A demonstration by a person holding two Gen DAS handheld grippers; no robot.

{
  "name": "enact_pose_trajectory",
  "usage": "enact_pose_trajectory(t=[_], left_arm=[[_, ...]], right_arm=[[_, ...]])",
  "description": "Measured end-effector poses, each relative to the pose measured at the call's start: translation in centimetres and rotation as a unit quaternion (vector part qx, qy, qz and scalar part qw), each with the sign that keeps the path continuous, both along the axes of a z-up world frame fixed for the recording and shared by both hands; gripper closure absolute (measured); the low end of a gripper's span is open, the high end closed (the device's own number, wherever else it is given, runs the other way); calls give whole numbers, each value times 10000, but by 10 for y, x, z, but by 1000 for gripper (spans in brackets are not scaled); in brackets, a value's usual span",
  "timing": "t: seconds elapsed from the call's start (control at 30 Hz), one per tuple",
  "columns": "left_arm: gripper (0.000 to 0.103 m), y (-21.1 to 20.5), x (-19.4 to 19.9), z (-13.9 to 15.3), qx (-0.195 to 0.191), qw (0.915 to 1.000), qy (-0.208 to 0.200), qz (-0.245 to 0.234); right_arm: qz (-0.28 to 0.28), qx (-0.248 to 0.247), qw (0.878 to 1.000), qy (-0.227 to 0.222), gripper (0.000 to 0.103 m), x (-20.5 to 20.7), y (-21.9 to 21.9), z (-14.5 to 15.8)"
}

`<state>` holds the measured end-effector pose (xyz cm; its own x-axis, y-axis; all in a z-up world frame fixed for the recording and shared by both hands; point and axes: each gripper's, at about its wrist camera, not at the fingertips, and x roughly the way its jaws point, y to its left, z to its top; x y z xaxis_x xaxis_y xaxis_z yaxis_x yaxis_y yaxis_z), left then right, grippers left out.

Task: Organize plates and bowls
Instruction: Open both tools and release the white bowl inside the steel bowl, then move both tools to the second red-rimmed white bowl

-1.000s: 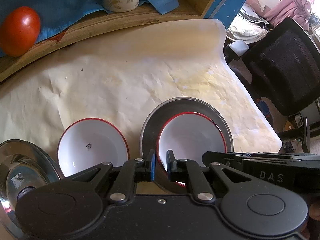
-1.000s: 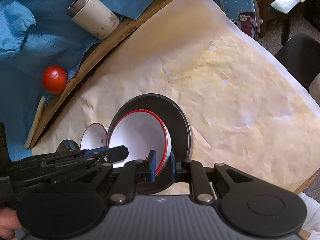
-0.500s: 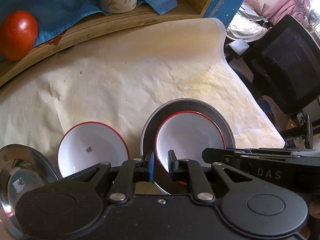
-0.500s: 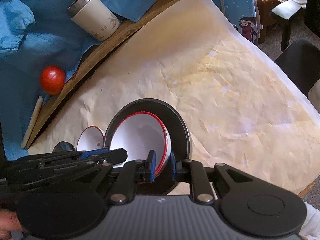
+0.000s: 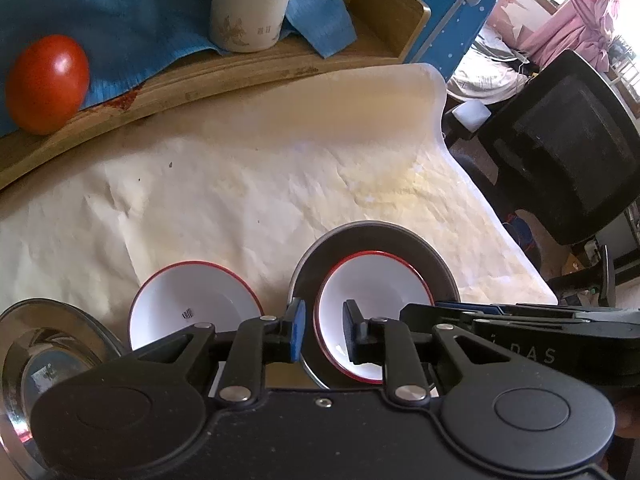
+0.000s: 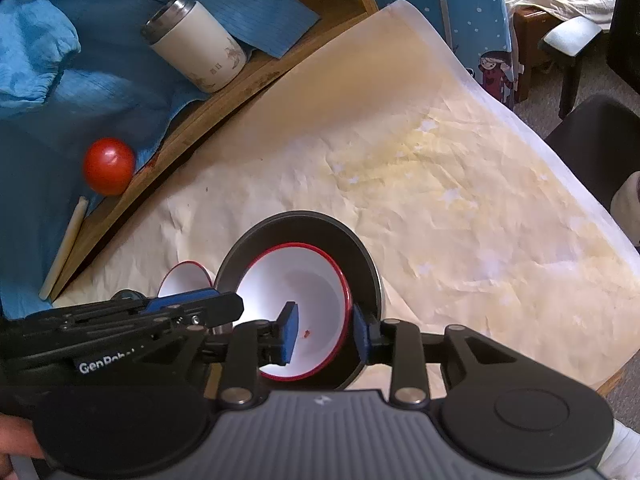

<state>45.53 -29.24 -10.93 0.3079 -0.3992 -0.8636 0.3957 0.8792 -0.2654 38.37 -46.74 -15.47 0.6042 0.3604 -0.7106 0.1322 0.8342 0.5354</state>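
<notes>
Left gripper point(image 5: 323, 330): jaws parted, having just been opening, straddling the near-left rim of the red-rimmed white bowl point(image 5: 372, 312); pads appear clear of it. Right gripper point(image 6: 325, 330): jaws also parted after just opening, one pad inside the bowl, the other outside its wall; contact cannot be confirmed. The bowl sits nested in a dark grey plate point(image 5: 400, 236) on cream paper point(image 5: 248, 184). A second red-rimmed bowl point(image 5: 192, 300), empty, bearing a small printed mark, stands just beside the plate; a steel dish point(image 5: 44, 344) lies further left. Legible lettering on the gripper bodies: "DAS" and "GenRob…", partly cut off.
</notes>
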Motion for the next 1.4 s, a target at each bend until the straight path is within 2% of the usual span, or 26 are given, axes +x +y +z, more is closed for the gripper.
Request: enact_pose_trajectory(t=[0.1,0.2,0.3,0.37,0.43,0.63,0.73,0.87,1.03,1.2,1.4], left_arm=[[73,2,0,3,-76,10000,-12,-13],[57,3,0,7,-60,9999,-103,-3],[54,9,2,11,-141,9998,-141,82],[44,14,5,13,-187,9996,-168,152],[28,21,8,16,-197,9993,-238,230],[5,48,21,22,-145,9984,-436,333],[1,68,28,22,-14,9979,-538,373],[1,93,36,19,300,9972,-629,267],[1,105,45,14,529,9958,-613,-424],[1,103,50,10,524,9916,-508,-1064],[1,87,50,0,725,9785,-487,-1871]], right_arm=[[-32,-61,10000,-68,66,-2,1,4],[-65,-137,9998,-146,58,-4,1,9],[-88,-157,9997,-182,54,-5,1,11],[-103,-157,9996,-211,51,-7,2,12],[-108,-171,9995,-251,46,-7,3,14],[-83,-285,9988,-396,20,-7,9,21],[-46,-435,9977,-511,12,-8,14,25],[78,-568,9957,-733,5,-10,21,32],[419,-797,9903,-1057,1,-10,38,43],[840,-988,9830,-1301,1,-10,61,54],[1188,-1497,9728,-1310,1,-8,85,63]])
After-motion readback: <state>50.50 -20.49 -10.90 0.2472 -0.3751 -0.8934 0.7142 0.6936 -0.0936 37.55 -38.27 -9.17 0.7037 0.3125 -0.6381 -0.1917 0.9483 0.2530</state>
